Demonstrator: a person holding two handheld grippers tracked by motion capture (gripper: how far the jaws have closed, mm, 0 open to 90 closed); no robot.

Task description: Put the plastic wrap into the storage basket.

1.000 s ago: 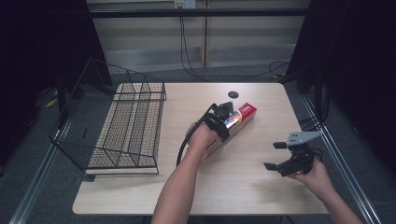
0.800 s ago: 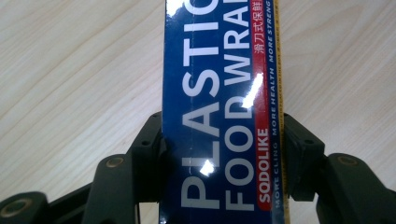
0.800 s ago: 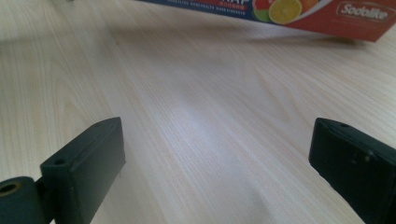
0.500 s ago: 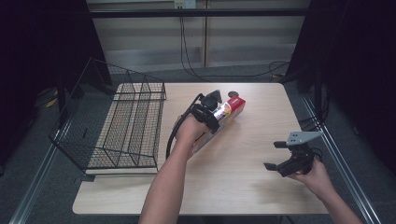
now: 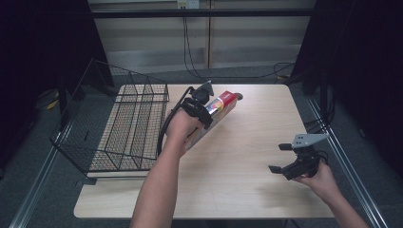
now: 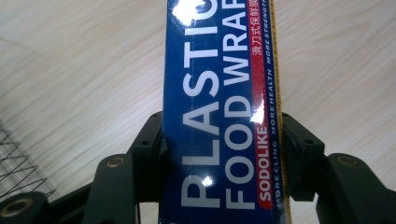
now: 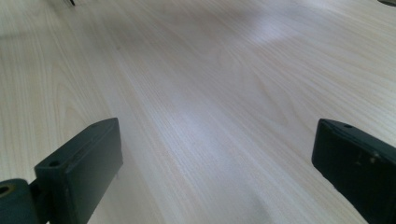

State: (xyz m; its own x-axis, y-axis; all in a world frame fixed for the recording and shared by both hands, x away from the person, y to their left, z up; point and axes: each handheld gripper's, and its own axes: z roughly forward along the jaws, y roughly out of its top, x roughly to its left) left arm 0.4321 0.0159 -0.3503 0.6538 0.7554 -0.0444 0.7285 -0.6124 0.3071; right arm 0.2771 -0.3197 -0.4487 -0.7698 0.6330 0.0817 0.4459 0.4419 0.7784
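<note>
L gripper [image 5: 203, 108] is clamped on the plastic food wrap box [image 5: 219, 107]. In the left gripper view both black jaws press the long sides of the box [image 6: 219, 116], w/ the blue face and white lettering running up between them. From the high view I see the box tilted, its red end toward the far edge of the table [image 5: 247, 190], its near end hidden behind the hand. Whether it is off the wood or resting on it, I can't tell. Box sits over the table's far-left part, just beside the wire rack [image 5: 128, 128] but apart from it. The rack's mesh corner shows at the lower left of the left gripper view [image 6: 18, 168].

R gripper [image 5: 284, 159] is at the near-right part of the table, well apart from the box. Its jaws stand wide apart w/ nothing between them. The right gripper view confirms this: bare wood [image 7: 210, 93] lies betw. the two black jaws. R hand [image 5: 323, 178] holds it low over the table, the grey plate on top.

A small dark round item [image 5: 239, 96] lies on the table just past the box's red end; too small to ID.
</note>
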